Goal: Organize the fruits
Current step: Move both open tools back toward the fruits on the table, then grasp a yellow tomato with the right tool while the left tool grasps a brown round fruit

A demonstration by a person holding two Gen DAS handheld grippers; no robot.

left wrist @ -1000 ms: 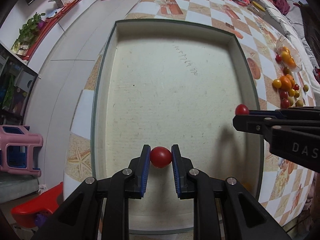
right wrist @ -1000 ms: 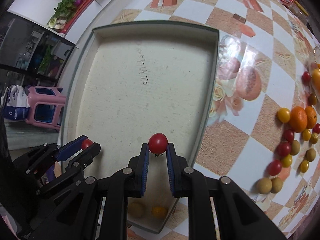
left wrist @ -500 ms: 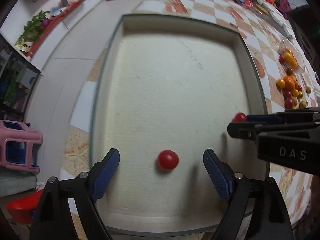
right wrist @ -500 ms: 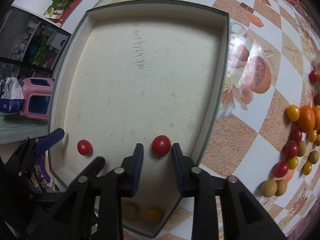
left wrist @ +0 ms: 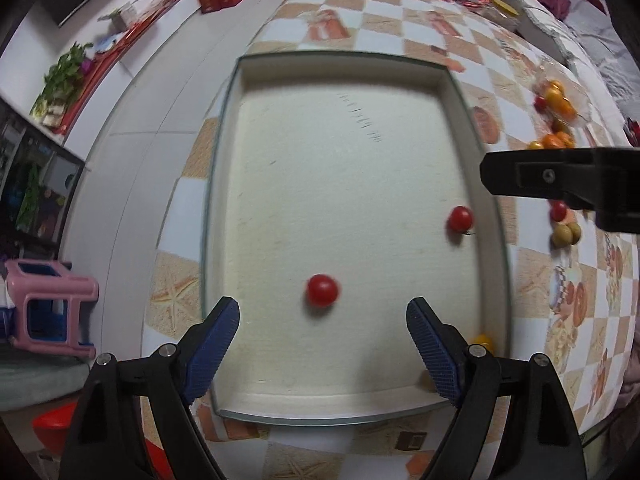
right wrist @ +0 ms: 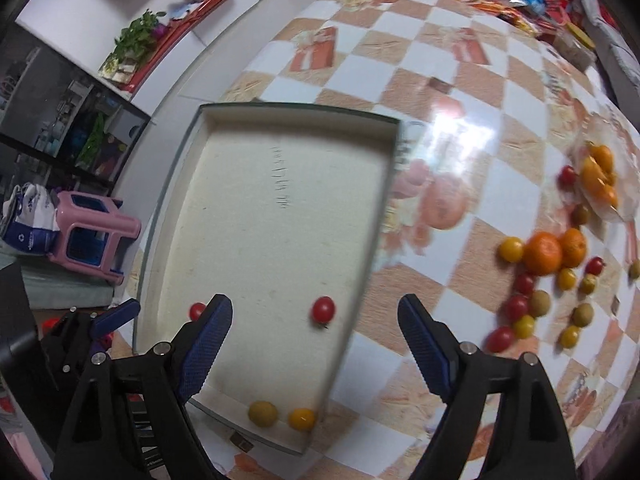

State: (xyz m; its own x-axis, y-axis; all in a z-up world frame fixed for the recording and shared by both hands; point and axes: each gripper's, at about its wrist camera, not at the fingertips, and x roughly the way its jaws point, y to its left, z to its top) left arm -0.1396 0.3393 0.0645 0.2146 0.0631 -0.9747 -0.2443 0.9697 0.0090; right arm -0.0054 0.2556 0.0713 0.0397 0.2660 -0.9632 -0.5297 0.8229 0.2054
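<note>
Since half a second ago the right tongs have let go of their red cherry tomato and pulled back toward the tray's right edge, while the left tongs have drawn a little further from theirs. Both pairs of tongs are released, blue pads spread wide and holding nothing.

In the left wrist view, the left-hand red tomato lies on the floor of the shallow cream tray, ahead of the gap between the pads and touching neither. The tomato the right tongs held rests near the tray's right wall. In the right wrist view, two yellowish fruits sit side by side in the tray's near right corner.

The tray lies on a desk covered with a checked orange-and-white cloth. To the right of the tray, well apart from it, a loose cluster of fruit is spread on the cloth: mandarins, red and yellow cherry tomatoes, and small brownish-green round fruits. A pink stool stands on the floor beyond the desk's left side.
</note>
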